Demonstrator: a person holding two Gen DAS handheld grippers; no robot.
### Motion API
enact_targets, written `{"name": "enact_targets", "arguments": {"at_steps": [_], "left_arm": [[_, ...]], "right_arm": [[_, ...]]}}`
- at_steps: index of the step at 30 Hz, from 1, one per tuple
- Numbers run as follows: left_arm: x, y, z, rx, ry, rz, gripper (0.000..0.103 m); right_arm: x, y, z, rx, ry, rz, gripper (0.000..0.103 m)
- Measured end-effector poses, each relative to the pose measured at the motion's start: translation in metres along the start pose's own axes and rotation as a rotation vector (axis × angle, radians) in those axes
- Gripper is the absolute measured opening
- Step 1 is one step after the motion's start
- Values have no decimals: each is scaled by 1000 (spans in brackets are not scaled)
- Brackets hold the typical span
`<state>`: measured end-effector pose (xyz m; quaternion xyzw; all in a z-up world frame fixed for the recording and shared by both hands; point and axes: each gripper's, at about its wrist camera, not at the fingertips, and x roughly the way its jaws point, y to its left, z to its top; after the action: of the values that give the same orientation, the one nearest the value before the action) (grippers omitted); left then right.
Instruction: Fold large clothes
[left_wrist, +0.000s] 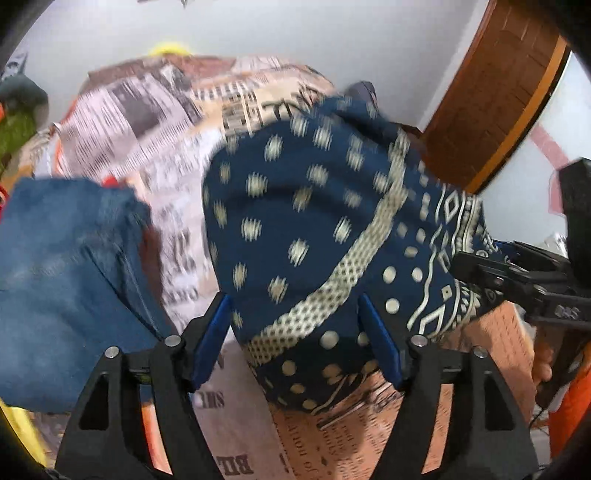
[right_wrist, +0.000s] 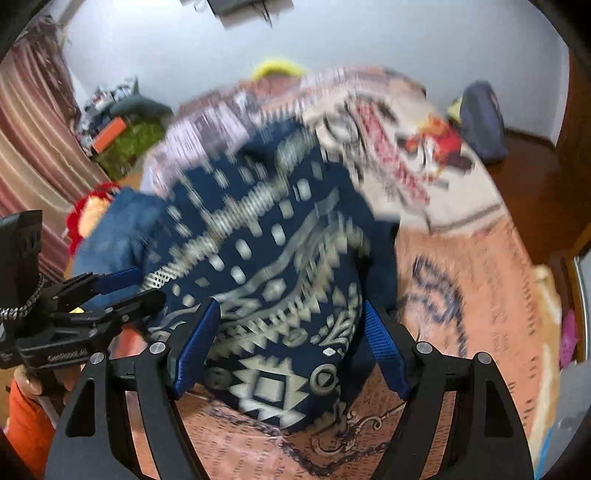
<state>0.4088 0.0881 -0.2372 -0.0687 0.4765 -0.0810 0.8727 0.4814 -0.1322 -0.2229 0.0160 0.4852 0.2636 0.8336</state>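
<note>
blurred: far half of the navy patterned garment (left_wrist: 303, 229) (right_wrist: 273, 258), its motifs smeared | blurred: print on the newspaper-print bedsheet (left_wrist: 147, 122) (right_wrist: 461, 266), text unreadable | hidden: bedsheet under the garment | cut off: folded jeans (left_wrist: 62, 280) at left edge | hidden: right gripper (left_wrist: 476, 266) fingertips behind cloth

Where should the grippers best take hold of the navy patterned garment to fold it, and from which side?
Judging by its heaped pose, grip the navy patterned garment at its banded border, one gripper toward each end, coming from the near side: that hem faces both cameras, while the far side is buried against the newspaper-print sheet.
</note>
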Motion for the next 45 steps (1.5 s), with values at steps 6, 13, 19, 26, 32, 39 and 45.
{"name": "enact_targets", "arguments": {"at_steps": [6,13,19,26,32,39,45], "left_arm": [[11,0,-41,11,28,-17,92],[-13,-9,-61,56,24,93,91],[-53,-2,-48,51,-77,154,91],[-74,8,-12,-21,-177,128,91],[-38,25,8,-149,-88,-101,91],[26,47,14,-335,42,-314,91],[52,57,22,-421,51,-404,99]], "right_arm": [[29,-31,-34,41,105,17,80],[6,-56,-52,83,99,-49,83],[-26,-62,-44,84,27,-85,83],[-37,-50,-20,67,-60,-40,83],[-5,-52,-9,121,-20,85,84],[52,-74,-8,240,104,212,86],[81,-94,-1,313,136,342,96]]}}
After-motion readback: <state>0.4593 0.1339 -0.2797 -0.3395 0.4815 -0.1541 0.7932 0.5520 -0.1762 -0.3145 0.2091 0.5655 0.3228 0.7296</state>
